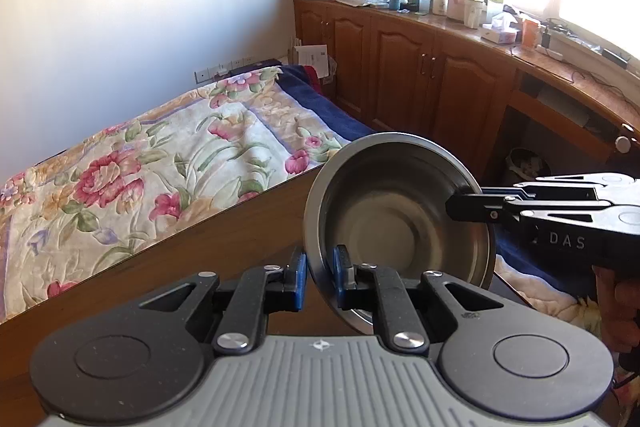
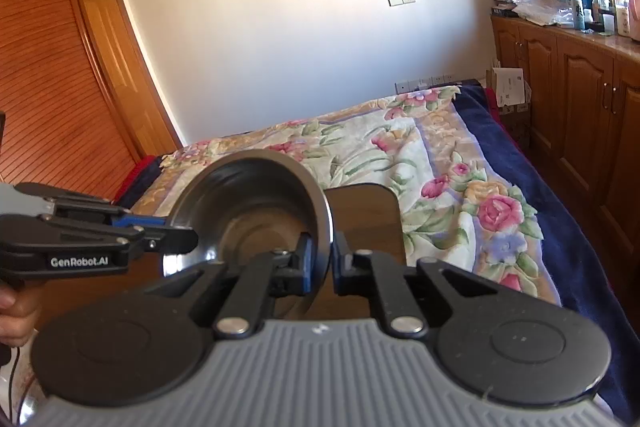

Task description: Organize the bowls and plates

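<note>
My left fingers (image 1: pixel 320 277) pinch the near rim of a steel bowl (image 1: pixel 394 215), narrowed to the metal; my right fingers (image 2: pixel 322 265) clamp its opposite rim. The bowl hangs tilted above the counter (image 1: pixel 224 227), near its far edge, with the flowered bed (image 1: pixel 160 155) beyond.

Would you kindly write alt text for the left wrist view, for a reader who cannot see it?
A tilted steel bowl is held above a wooden table, its rim pinched by the left hand-held gripper from below and the right hand-held gripper from the right. Behind lie a floral-quilted bed and wooden cabinets.
</note>
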`<state>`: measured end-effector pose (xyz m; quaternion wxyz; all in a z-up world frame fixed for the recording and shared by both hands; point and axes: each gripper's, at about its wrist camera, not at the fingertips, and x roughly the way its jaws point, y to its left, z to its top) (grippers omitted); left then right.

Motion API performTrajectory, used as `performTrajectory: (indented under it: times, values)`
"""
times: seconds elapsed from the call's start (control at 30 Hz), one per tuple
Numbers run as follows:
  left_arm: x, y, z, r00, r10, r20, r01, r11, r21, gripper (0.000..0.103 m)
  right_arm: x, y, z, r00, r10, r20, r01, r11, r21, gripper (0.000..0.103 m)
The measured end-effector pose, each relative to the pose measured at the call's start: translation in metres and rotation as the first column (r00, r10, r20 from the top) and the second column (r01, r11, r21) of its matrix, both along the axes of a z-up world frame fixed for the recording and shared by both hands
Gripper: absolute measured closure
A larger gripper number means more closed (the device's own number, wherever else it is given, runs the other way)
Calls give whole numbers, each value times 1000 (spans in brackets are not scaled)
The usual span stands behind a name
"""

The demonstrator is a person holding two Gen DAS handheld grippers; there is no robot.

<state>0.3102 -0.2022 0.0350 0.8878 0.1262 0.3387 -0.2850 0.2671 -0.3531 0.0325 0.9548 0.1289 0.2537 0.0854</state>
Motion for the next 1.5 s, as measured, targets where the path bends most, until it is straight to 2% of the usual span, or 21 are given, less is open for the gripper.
performTrajectory:
  times: [0.83, 1.5]
  values:
    - [-63, 45, 34, 997, 0, 80, 4, 999, -54, 88, -43, 30, 33, 997, 22, 74, -19, 999, -45, 93]
    - [-111, 89, 35, 994, 18, 105, -7, 995, -104, 88, -81, 69, 43, 994, 52, 95, -41, 993, -110, 93]
